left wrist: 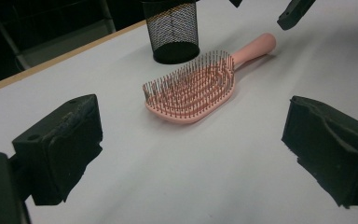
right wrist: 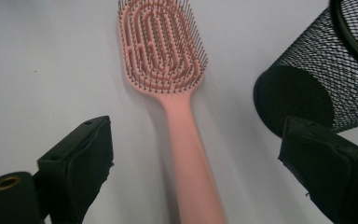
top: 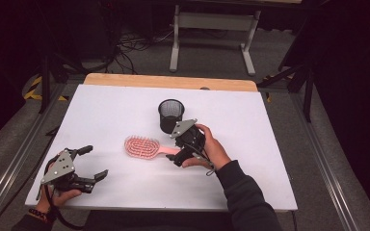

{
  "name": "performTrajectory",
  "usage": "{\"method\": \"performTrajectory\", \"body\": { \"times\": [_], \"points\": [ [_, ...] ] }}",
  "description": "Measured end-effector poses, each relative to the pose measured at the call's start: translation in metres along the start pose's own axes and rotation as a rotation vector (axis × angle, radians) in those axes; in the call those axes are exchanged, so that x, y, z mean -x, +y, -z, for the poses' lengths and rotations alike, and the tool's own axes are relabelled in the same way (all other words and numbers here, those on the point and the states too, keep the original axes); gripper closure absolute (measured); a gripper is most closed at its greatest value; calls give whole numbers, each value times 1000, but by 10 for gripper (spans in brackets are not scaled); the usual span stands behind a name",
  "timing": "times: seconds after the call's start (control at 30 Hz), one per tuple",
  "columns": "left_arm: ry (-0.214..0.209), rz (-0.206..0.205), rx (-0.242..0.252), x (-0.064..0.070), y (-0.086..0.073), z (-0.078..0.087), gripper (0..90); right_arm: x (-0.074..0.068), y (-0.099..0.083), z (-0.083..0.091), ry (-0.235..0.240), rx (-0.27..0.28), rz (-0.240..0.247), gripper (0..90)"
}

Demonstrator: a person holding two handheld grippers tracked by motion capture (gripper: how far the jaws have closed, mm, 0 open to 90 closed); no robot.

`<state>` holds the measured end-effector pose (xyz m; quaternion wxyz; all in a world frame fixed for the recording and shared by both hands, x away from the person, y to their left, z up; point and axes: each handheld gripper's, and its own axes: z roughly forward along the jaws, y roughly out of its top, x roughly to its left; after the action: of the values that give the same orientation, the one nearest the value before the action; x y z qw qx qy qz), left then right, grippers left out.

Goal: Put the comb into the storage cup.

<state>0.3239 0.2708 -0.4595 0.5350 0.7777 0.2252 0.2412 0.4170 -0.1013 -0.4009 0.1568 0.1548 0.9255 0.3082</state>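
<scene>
Pink hairbrush (top: 142, 146) lies flat on the white desk (top: 270, 159), bristles up, near centre, handle toward the right gripper (top: 183, 144). Black mesh cup (top: 170, 115) stands upright just behind it, apart from the head. In the right gripper view the handle (right wrist: 191, 163) runs up between that gripper's jaws, which stand wide apart, nothing clamped. Left gripper (top: 89, 163) sits well off at the near left edge, jaws also apart, empty, aimed at the brush. Judgement: brush likely light, stiff plastic, handle smooth and possibly slippery; best taken across the handle, not the bristles.
</scene>
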Motion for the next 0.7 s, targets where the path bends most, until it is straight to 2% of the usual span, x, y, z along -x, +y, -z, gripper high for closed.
{"method": "performTrajectory", "body": {
  "times": [0.2,0.37,0.4,0.47,0.57,0.7],
  "points": [
    [-2,8,-2,0,-1,-1,57,-1,4,-7,14,-21,22,116],
    [1,0,-4,0,-1,-2,58,0,7,-11,19,-45,32,127],
    [-1,2,-6,0,-1,-2,59,-1,9,-14,23,-67,55,155],
    [-1,5,-11,0,-1,-2,58,-1,10,-16,18,-85,64,165],
    [-2,6,-11,0,-1,-3,58,-2,12,-19,26,-97,67,180],
    [3,-1,-12,1,-2,-4,59,-2,15,-26,48,-145,73,204]
  ]
}}
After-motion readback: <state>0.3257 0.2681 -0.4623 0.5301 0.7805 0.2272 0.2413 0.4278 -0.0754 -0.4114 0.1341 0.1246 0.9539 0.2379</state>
